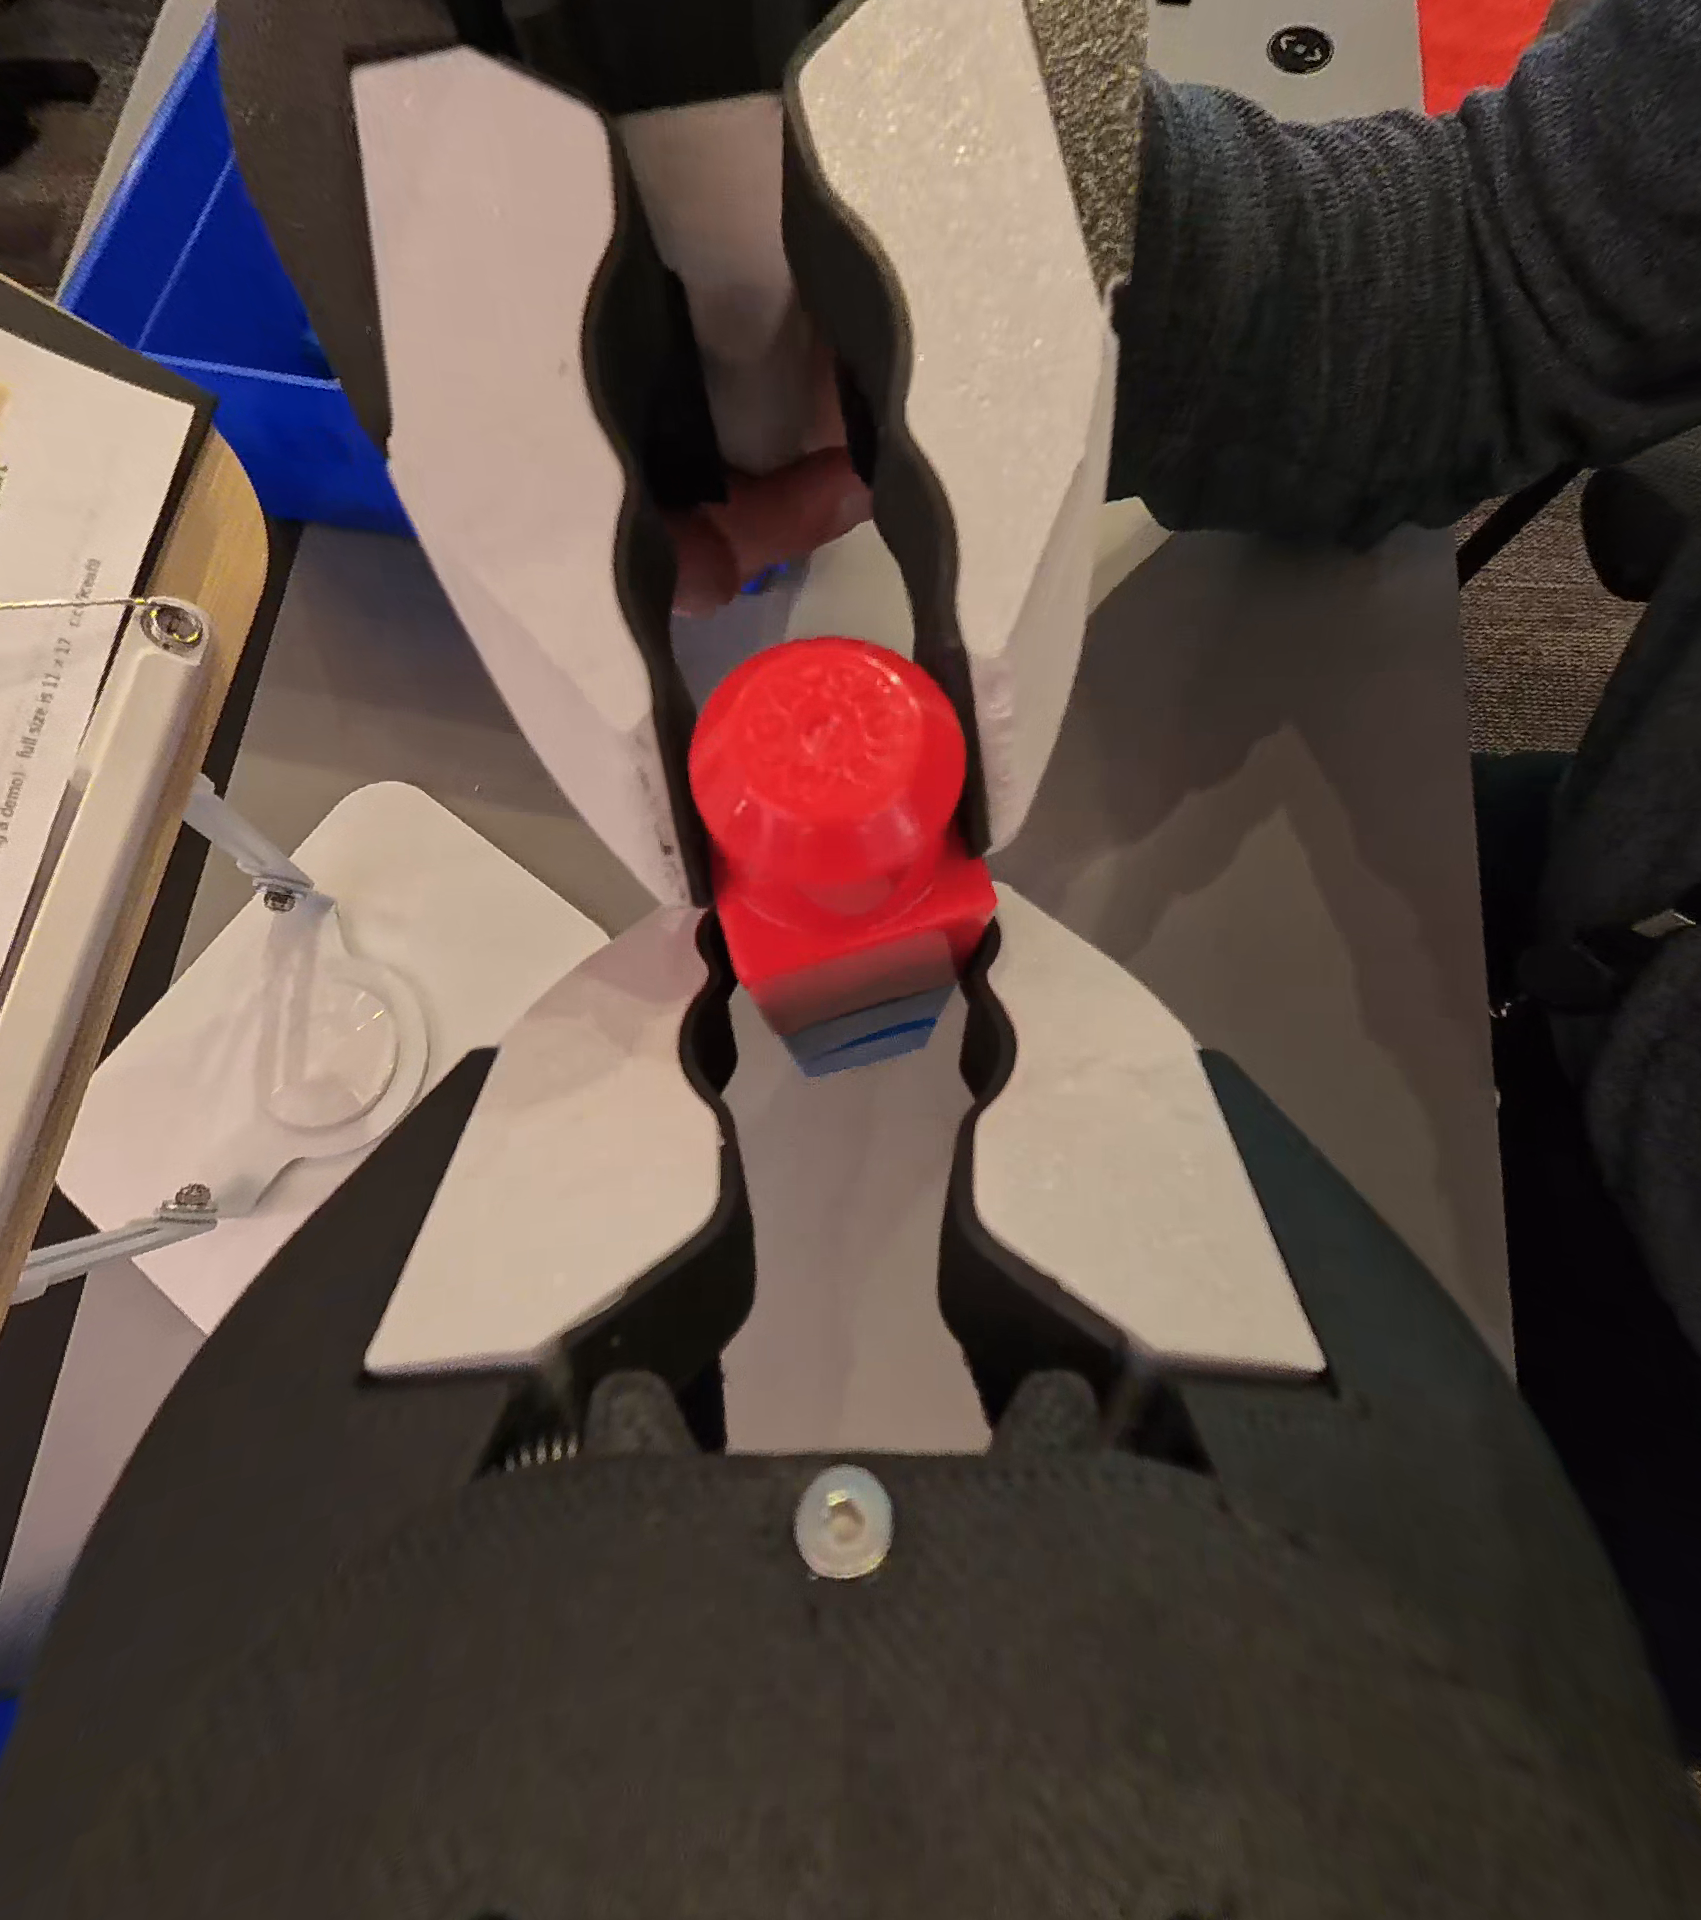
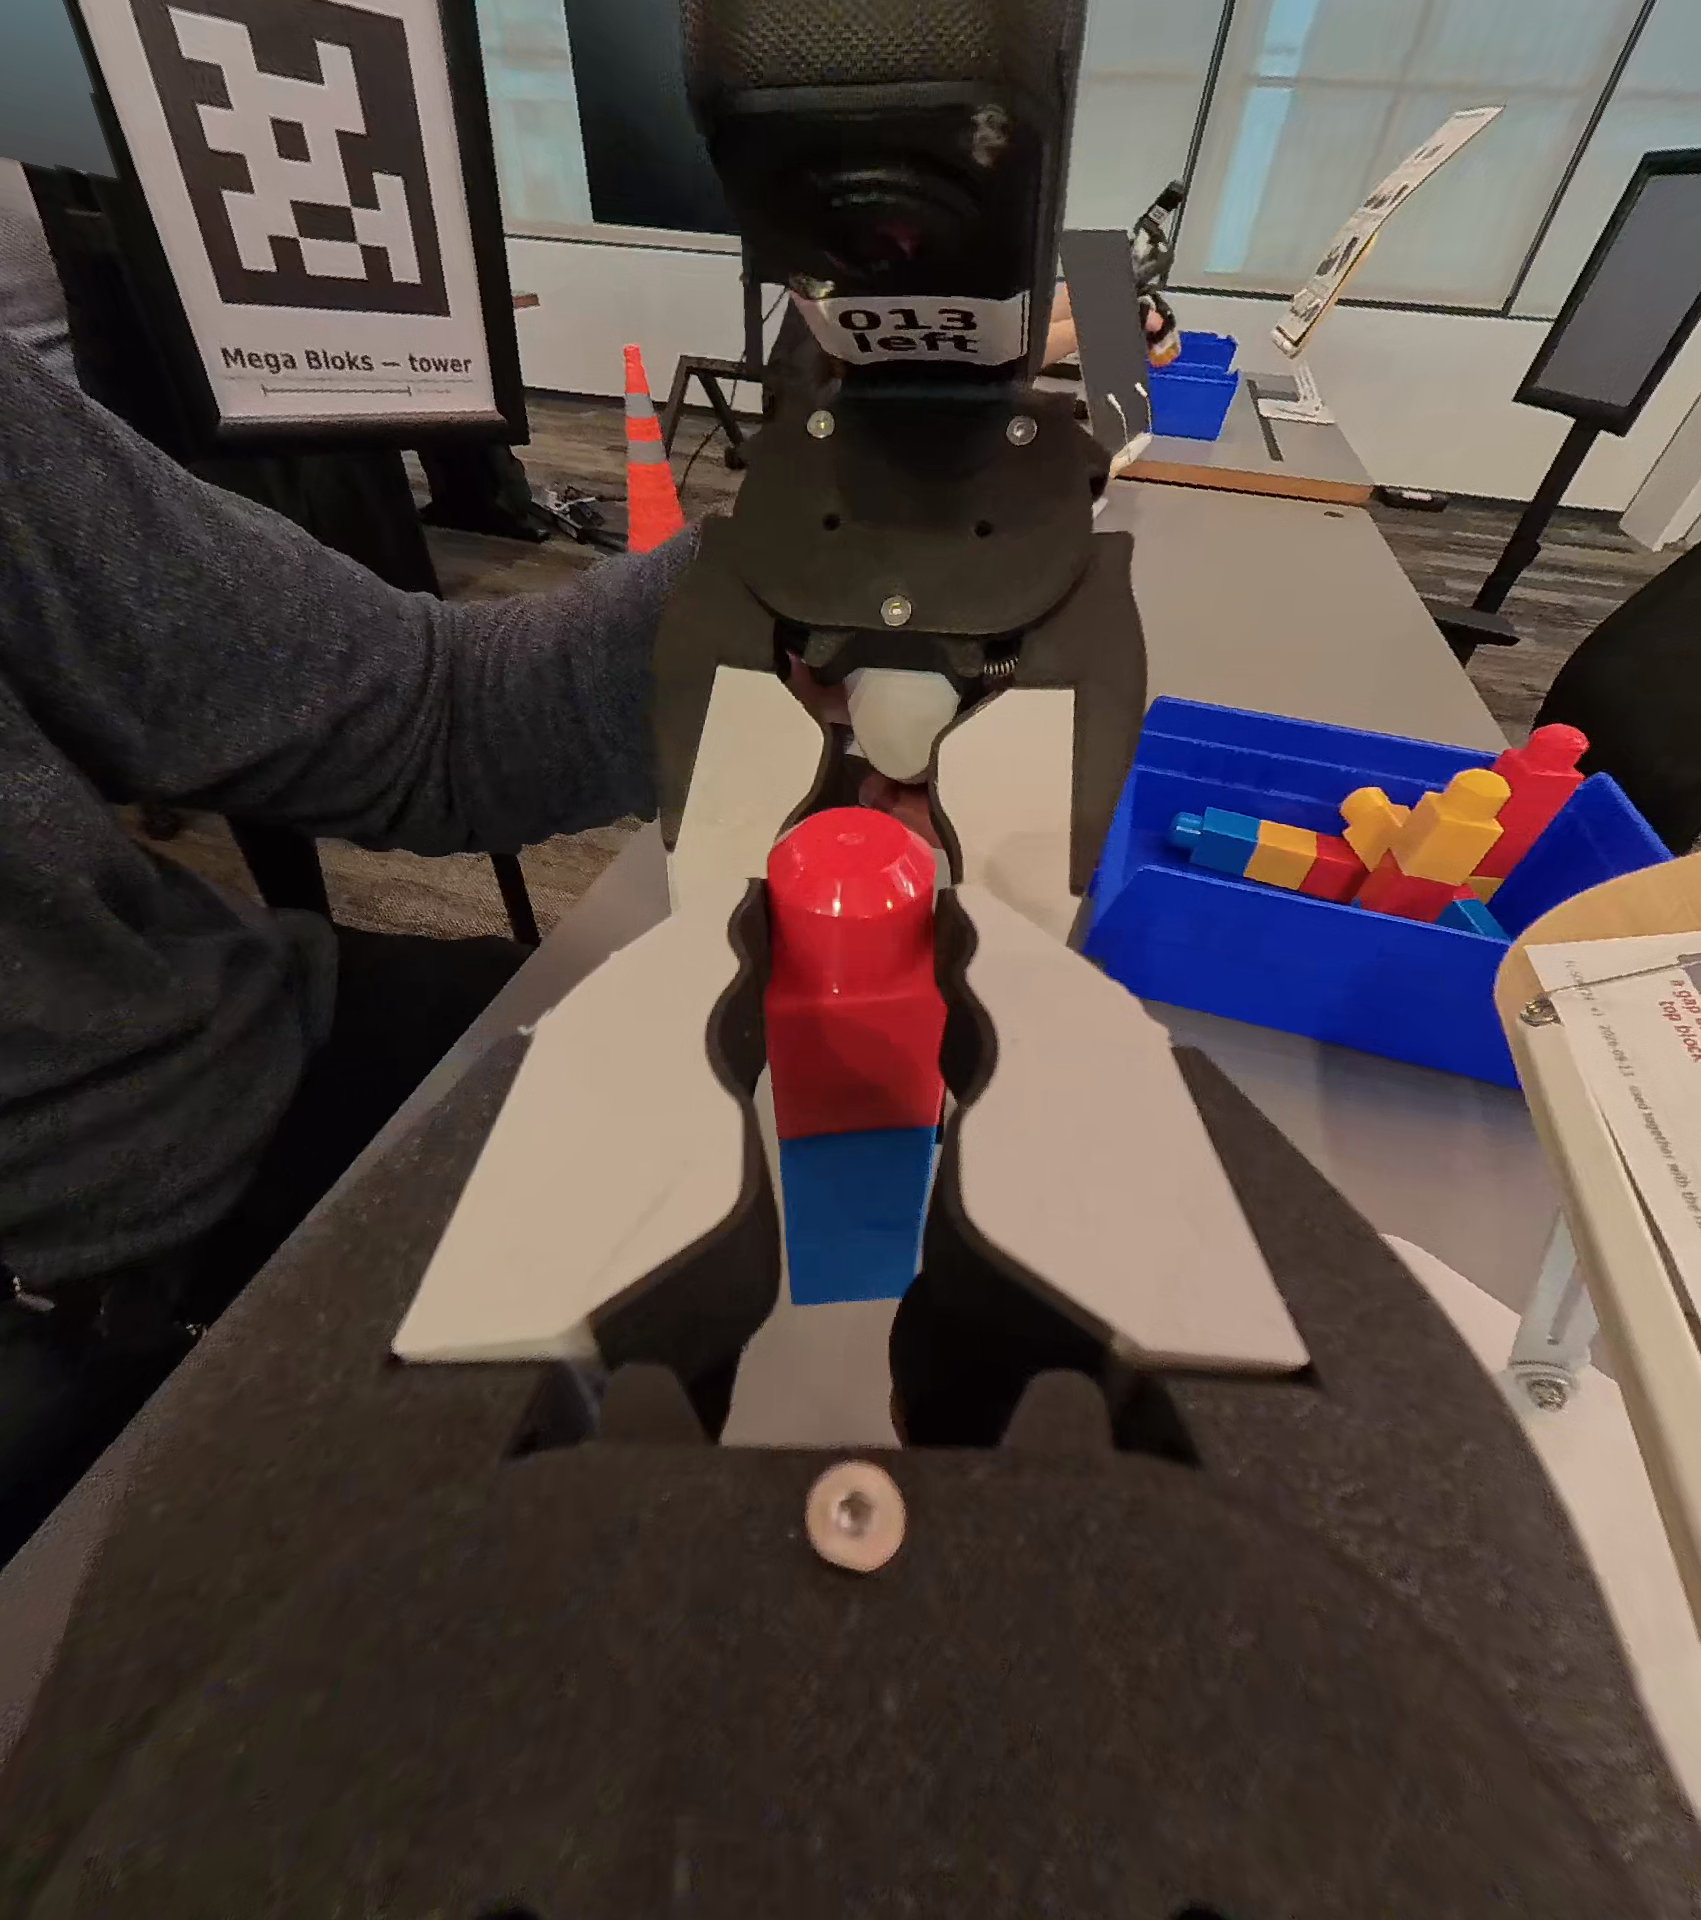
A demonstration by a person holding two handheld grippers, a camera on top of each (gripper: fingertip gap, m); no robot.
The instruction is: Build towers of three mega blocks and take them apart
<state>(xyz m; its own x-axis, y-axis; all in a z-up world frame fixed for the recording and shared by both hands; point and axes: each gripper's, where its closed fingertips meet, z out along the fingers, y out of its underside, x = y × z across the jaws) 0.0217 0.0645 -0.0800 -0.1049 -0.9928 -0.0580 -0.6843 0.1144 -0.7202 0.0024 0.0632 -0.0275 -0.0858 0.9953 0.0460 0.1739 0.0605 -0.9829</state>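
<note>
Glossy smooth plastic forms the red block [image 2: 851,997] and blue block [image 2: 856,1216], while the right gripper [image 2: 851,935] shows matt white fingers [image 2: 617,1143] edged in black, beside a knitted grey sleeve [image 2: 202,665].

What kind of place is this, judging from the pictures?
Probably an office-like room set up for recording demonstrations: a black-and-white marker board on a stand, an orange traffic cone on the floor, and long grey tables with blue plastic bins of toy blocks.

Left hand-held gripper [image 1: 841,925] and right hand-held gripper [image 2: 851,997] tip to tip, facing each other, both clamped
</note>
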